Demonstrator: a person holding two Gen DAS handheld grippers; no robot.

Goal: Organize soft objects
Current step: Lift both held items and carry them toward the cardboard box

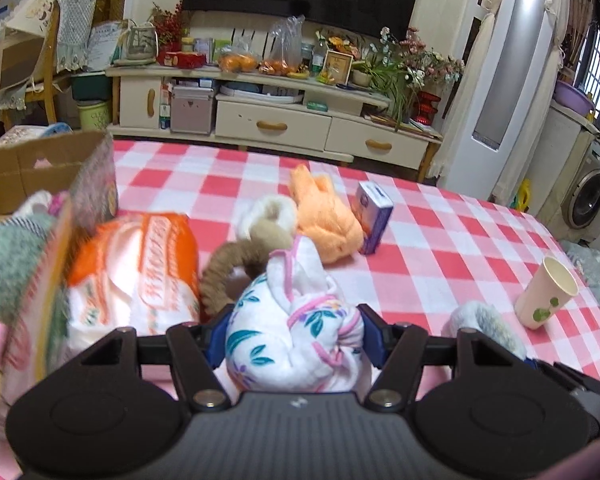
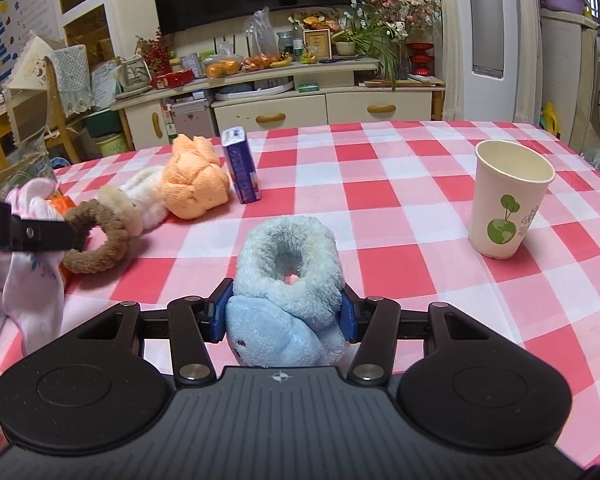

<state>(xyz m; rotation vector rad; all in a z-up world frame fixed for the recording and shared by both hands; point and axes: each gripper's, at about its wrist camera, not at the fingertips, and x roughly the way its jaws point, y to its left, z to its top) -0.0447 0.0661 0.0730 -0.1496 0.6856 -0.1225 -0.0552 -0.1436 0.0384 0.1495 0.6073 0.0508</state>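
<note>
floral cloth (image 1: 296,336) gripped, orange packet (image 1: 140,268) (print unreadable)

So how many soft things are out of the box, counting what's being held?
5: floral cloth bundle in the left gripper's fingers, blue plush in the right's, brown ring, white fluffy piece and orange towel on the table. More may be hidden.

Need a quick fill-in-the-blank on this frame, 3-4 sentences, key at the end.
1. The left gripper is shut on a white floral ____.
2. The right gripper is shut on a fluffy ____ sock.
3. The paper cup stands ____ on the checked tablecloth.
4. The purple carton stands beside the ____ plush.

Missing words: cloth; blue; upright; orange
</note>
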